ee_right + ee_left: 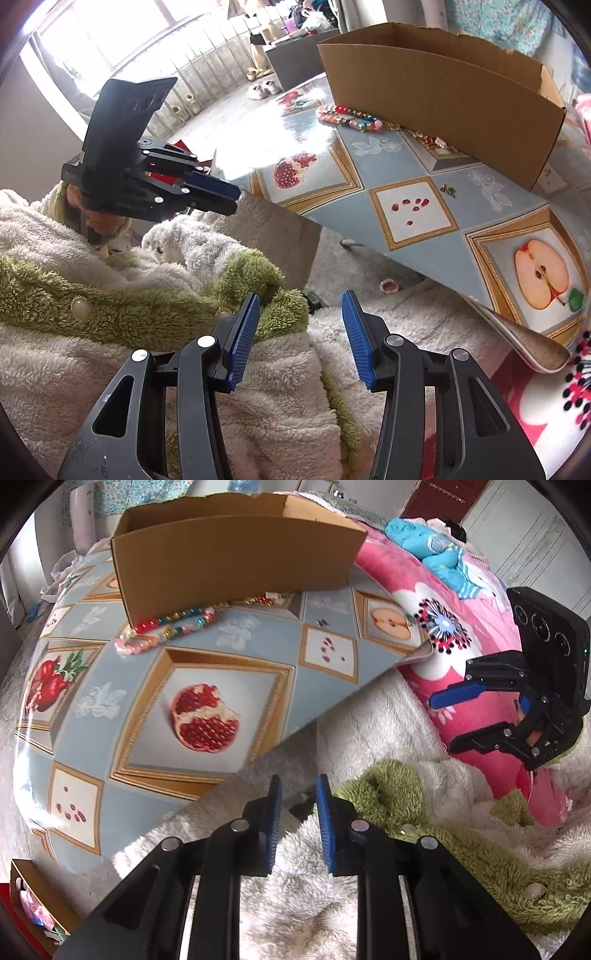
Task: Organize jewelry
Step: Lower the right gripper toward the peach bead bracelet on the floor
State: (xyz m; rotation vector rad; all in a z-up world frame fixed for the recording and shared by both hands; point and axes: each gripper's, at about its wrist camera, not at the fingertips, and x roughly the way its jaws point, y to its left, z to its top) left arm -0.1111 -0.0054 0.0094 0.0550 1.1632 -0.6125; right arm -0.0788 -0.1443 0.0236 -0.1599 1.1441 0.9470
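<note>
Strings of coloured beads (170,627) (351,118) lie on the fruit-patterned tablecloth (122,686) (373,173), against the near wall of an open cardboard box (236,557) (443,92). A gold and red chain (258,600) (428,139) lies beside them, and a tiny dark piece (322,621) (448,190) sits apart. A pink bracelet (389,285) lies on the floor under the table edge. My left gripper (298,786) (232,195) hangs off the table's near edge, narrowly open and holding nothing. My right gripper (301,299) (441,723) stands open and holds nothing, over a fluffy robe.
A person's white and green fleece robe (424,812) (147,295) fills the foreground. A pink flowered blanket (461,664) with blue clothes (439,550) lies right of the table. A small cardboard box (33,897) stands low on the left. Shoes (262,90) sit on the far floor.
</note>
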